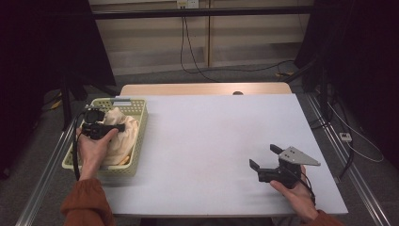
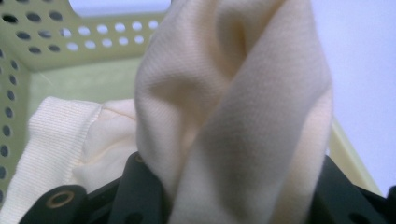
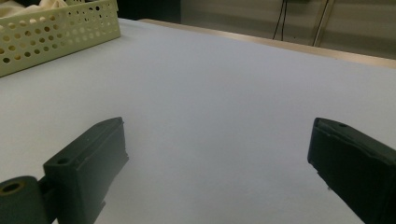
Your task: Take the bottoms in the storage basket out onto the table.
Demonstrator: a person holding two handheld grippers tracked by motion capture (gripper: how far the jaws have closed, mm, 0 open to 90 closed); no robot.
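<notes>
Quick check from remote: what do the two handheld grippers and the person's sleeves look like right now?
Both are black two-jaw tools. The right gripper has blocky flat jaws and carries a grey three-cornered plate with small holes on top. The left gripper has a compact black body, and a black cable loops from it. The sleeves are rust-orange.

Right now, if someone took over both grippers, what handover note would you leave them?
Left gripper: shut on the cream knit garment, over the perforated yellow-green basket at the table's left edge.
Right gripper: open, holding nothing, low over the bare white table near its front right.
Done: garment gripped.
Left: most of it lies bunched in the basket; probably lift it out onto the table.
</notes>
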